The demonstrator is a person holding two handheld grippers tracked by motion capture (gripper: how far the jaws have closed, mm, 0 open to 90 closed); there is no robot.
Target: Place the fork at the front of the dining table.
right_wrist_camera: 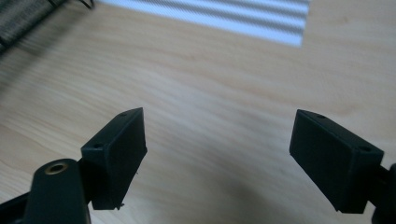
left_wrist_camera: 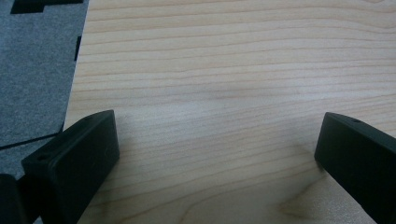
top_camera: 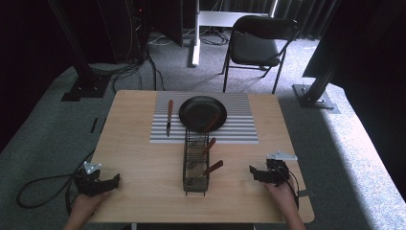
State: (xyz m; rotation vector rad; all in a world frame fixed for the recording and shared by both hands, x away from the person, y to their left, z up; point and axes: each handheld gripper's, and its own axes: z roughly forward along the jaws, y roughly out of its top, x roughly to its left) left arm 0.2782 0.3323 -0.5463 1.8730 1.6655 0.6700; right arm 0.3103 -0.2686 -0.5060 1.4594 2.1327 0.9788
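Your left gripper [top_camera: 111, 182] rests at the near left corner of the wooden table [top_camera: 143, 191], its jaws wide apart with only bare wood between them. Your right gripper [top_camera: 254, 172] sits near the right edge, jaws also spread wide and holding nothing. Between them stands the wire cutlery basket [top_camera: 196, 165] with wooden-handled utensils [top_camera: 213, 167]. Behind it, on the striped placemat [top_camera: 239, 127], the black pan [top_camera: 202, 113] touches the basket, and a knife [top_camera: 169, 117] lies to its left.

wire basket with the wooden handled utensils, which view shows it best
The high view: the wire basket sits whole at the table's middle, wooden handles poking out, its far end by the black plate. The right gripper view catches just a blurred corner of its mesh at top left. The left gripper view looks at bare wood.
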